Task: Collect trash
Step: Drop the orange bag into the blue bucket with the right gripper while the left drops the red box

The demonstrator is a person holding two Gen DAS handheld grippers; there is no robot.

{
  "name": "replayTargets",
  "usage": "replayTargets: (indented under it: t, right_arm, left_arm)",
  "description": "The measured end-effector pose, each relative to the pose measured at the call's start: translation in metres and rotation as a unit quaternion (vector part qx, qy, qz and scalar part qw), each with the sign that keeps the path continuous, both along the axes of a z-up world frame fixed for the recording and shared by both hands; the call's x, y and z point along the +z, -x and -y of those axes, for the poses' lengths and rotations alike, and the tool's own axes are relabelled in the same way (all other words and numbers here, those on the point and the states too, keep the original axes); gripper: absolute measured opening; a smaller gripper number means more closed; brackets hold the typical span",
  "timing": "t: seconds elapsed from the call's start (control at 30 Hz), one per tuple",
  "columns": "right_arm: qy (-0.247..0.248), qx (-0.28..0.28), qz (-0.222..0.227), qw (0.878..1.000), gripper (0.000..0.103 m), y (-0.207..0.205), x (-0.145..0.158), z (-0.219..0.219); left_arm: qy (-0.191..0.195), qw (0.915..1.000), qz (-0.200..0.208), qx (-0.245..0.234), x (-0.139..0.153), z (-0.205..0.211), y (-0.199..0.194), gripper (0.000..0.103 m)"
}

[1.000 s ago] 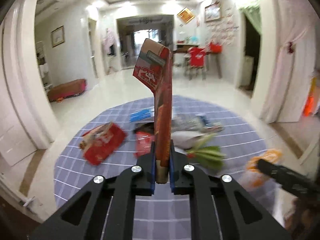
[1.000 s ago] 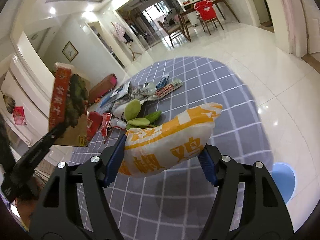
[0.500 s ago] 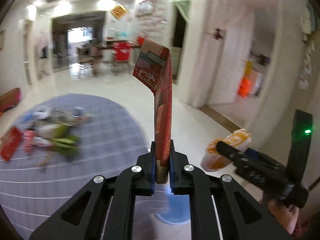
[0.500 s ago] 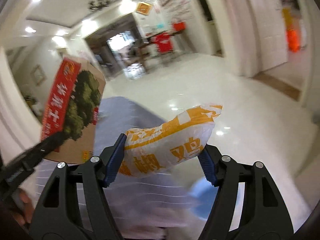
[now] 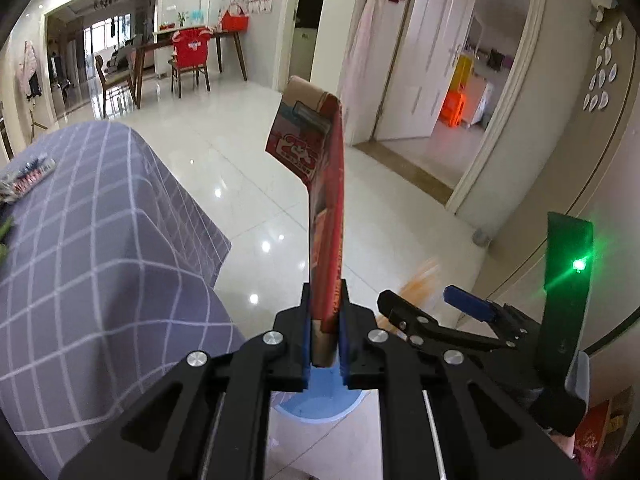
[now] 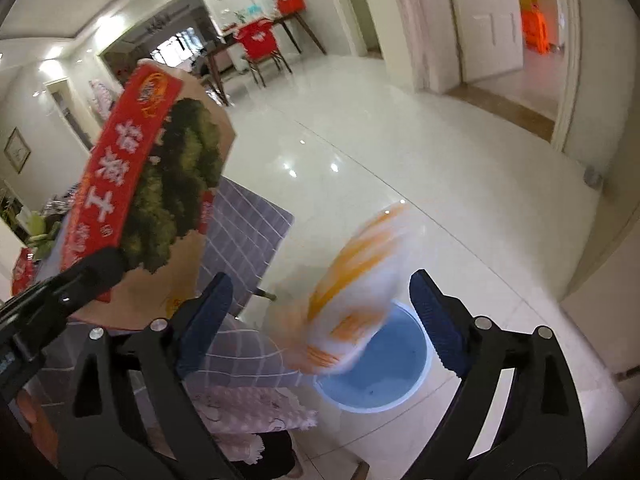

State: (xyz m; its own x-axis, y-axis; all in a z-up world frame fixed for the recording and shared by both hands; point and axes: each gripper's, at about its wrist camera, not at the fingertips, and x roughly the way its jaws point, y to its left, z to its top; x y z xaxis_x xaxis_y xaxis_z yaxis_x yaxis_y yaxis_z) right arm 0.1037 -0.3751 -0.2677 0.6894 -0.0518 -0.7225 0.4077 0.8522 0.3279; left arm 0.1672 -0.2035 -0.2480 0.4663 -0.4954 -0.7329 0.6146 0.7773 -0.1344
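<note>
A flattened red carton stands upright in my left gripper, which is shut on its lower end. The same carton shows its red and green face in the right wrist view. My right gripper is opening, its blue pads clear of the orange-and-white snack bag. That bag is a blur, loose between the fingers and dropping toward the blue bin on the floor. In the left wrist view the bin lies under my fingers, with the right gripper beside it.
A table with a grey checked cloth stands to the left, with more wrappers at its far end. A person's patterned clothing is low in the right wrist view. Glossy white floor, doorways and a dining set lie beyond.
Both views swung from the littered table to the floor and the blue bin, and both hands sank. The right jaws spread and the snack bag slipped out; the left grip is unchanged.
</note>
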Motion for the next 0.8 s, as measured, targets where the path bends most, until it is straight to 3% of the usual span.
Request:
replayTargets:
  t: [0.33,0.63,0.7,0.77,0.8]
  right_arm:
    - [0.032,-0.028,0.033,0.999,0.09,0.044,0.017,0.003]
    - [0.052,-0.061,0.082,0.993,0.092,0.069,0.04,0.009]
    - [0.047,-0.066,0.087,0.993,0.092,0.072,0.04,0.01]
    - [0.043,-0.075,0.087,0.992,0.092,0.075,0.04,0.013]
    - [0.041,-0.076,0.086,0.992,0.092,0.075,0.039,0.012]
  left_arm:
    - [-0.006,0.9994,-0.03,-0.017,-0.015,0.001,-0.004,0.011]
    - [-0.001,0.9987,-0.033,-0.038,-0.01,0.012,0.005,0.015]
    - [-0.001,0.999,-0.027,-0.035,-0.009,0.012,0.005,0.028]
    - [-0.012,0.9995,-0.028,-0.013,-0.009,0.011,0.001,0.051]
    - [-0.014,0.9996,-0.026,0.002,-0.009,0.009,-0.002,0.07]
